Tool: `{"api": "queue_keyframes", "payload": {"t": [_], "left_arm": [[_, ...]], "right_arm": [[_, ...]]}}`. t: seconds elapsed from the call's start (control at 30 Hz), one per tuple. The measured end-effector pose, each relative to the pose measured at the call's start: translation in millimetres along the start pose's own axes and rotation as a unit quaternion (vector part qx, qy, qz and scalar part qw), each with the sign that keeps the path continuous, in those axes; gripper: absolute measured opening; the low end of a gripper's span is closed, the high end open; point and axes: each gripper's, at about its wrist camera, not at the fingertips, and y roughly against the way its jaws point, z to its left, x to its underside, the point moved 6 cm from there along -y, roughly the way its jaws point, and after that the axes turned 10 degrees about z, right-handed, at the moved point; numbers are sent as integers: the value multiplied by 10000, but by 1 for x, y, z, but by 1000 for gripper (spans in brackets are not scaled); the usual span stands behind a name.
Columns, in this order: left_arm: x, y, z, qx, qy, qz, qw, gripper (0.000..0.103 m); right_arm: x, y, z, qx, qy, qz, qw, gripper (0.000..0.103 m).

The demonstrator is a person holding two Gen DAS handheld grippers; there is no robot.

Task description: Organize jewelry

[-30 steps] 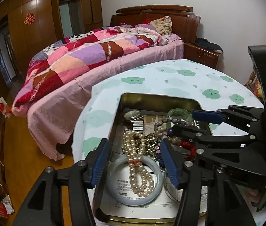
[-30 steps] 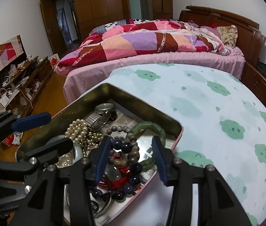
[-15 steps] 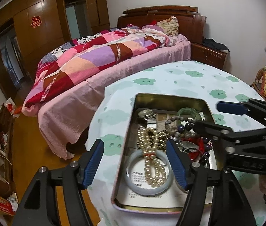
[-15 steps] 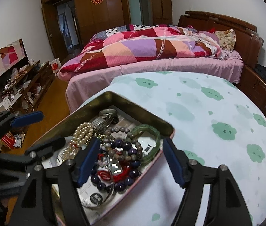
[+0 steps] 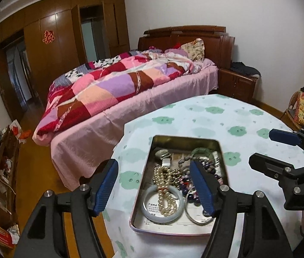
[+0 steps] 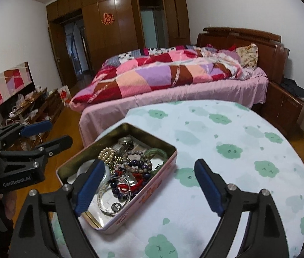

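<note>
Shallow rectangular pink metal tin of tangled beads, pearls and bangles is found on the cloud-print tablecloth, long axis running ahead of the nearer, spread-open left gripper; right gripper, likewise released and empty, is offset to its right.

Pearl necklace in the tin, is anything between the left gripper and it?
Nothing visible blocks it. The left gripper hangs open above the tin, and the pearl necklace lies on top, draped over the pale bangle, uncovered.

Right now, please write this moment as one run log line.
left gripper: open, empty | right gripper: open, empty | tin: on table, full of jewelry | nothing picked
</note>
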Motion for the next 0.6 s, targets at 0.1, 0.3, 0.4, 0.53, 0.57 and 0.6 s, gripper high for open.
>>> {"api": "queue_keyframes", "payload": {"t": [0.1,0.3,0.4,0.53,0.57,0.6], "left_arm": [[-2,7,-5,11,-43,-62,10000,70],[-3,13,-10,21,-89,-109,9999,70],[-4,13,-10,20,-90,-121,9999,70],[-3,14,-8,-3,-53,-101,9999,70],[-3,14,-7,-9,-36,-103,9999,70],[-3,14,-6,-9,-24,-109,9999,70]], "right_arm": [[-2,7,-1,6,-11,-108,9999,91],[-2,13,-2,14,-45,-220,9997,93],[-1,13,-3,27,-64,-220,9997,93],[0,12,-2,47,-77,-211,9997,93],[1,12,-3,49,-76,-213,9997,93],[1,12,-2,47,-75,-211,9997,93]]}}
